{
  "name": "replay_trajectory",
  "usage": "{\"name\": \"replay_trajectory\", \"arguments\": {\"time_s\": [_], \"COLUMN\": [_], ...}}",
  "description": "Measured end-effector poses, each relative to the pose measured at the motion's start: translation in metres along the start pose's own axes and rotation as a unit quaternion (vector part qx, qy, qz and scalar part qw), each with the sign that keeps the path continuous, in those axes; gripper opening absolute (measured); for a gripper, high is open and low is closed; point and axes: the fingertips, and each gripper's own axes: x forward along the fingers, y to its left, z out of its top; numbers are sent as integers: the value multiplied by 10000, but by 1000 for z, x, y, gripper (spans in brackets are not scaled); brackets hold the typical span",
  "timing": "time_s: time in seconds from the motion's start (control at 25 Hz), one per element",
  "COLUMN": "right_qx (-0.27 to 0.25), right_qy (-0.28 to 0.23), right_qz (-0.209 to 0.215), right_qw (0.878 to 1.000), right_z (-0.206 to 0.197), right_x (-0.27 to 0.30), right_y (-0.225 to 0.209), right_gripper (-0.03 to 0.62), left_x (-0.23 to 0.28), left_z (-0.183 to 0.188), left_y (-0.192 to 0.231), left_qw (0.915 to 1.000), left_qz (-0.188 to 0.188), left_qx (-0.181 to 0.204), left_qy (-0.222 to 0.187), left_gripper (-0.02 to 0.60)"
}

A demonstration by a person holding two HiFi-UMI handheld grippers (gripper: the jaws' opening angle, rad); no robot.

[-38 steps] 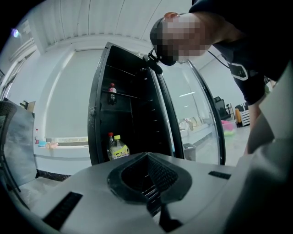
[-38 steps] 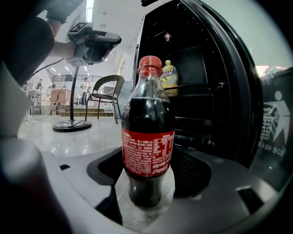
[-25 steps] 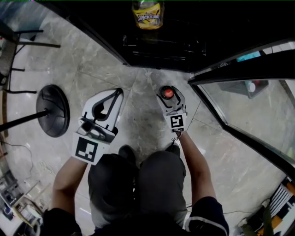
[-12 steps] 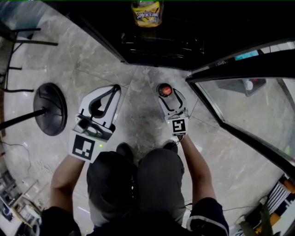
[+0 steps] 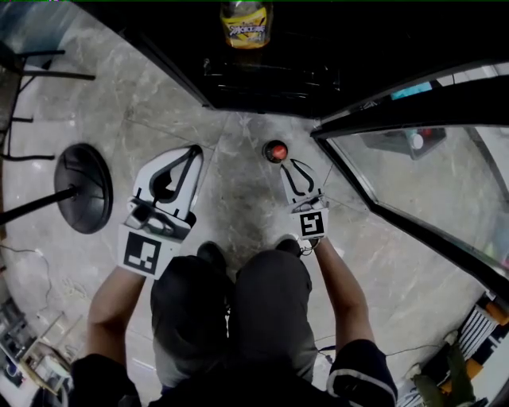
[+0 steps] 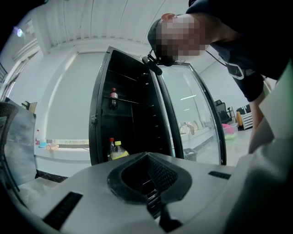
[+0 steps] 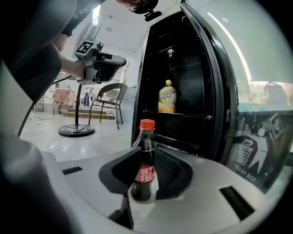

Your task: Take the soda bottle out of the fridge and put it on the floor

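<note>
Head view: the person crouches on the grey marbled floor (image 5: 238, 199) before the open black fridge (image 5: 270, 75). The small dark soda bottle with a red cap (image 5: 275, 151) stands upright on that floor, just outside the fridge's open front and beside the foot of its glass door (image 5: 413, 183). The right hand-held gripper (image 5: 298, 164) has its tips just short of the bottle and apart from it; its jaws have just been closing and nothing is caught between them. The left hand-held gripper (image 5: 193, 153) hangs further from the fridge, clenched and empty. A yellow drink bottle (image 5: 245, 24) stands on a fridge shelf. A round black stand base (image 5: 79, 189) lies well to the left of the fridge.

Left gripper view: the left hand-held gripper (image 6: 147, 156) has its jaw tips together with nothing inside. Ahead, the fridge (image 6: 128, 114) stands open, with one dark bottle (image 6: 113, 98) on an upper shelf.

Right gripper view: the right hand-held gripper (image 7: 145, 150) is released, a narrow gap between its jaws. The soda bottle (image 7: 143, 173) shows through that gap, on the floor before the fridge (image 7: 183, 91), free of the pads. The yellow bottle (image 7: 167, 97) sits on a middle shelf.
</note>
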Motion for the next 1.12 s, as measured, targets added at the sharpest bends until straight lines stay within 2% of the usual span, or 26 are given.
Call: {"name": "replay_trajectory", "arguments": {"time_s": [0.12, 0.52, 0.72, 1.12], "right_qx": [-5, 53, 108, 376], "right_qy": [-82, -91, -213, -383], "right_qz": [-14, 51, 143, 215], "right_qw": [10000, 9999, 9996, 9983], "right_z": [20, 83, 156, 323], "right_x": [-6, -27, -44, -91], "right_y": [-4, -13, -19, -37], "right_gripper": [29, 20, 20, 20], "left_x": [-1, -5, -9, -12], "left_z": [13, 59, 111, 253], "left_y": [0, 0, 1, 9], "left_qw": [10000, 9998, 9996, 9991], "left_qz": [26, 73, 114, 266], "left_qx": [-44, -160, -250, -313], "left_qy": [-42, -73, -46, 74], "left_gripper": [25, 25, 25, 25]}}
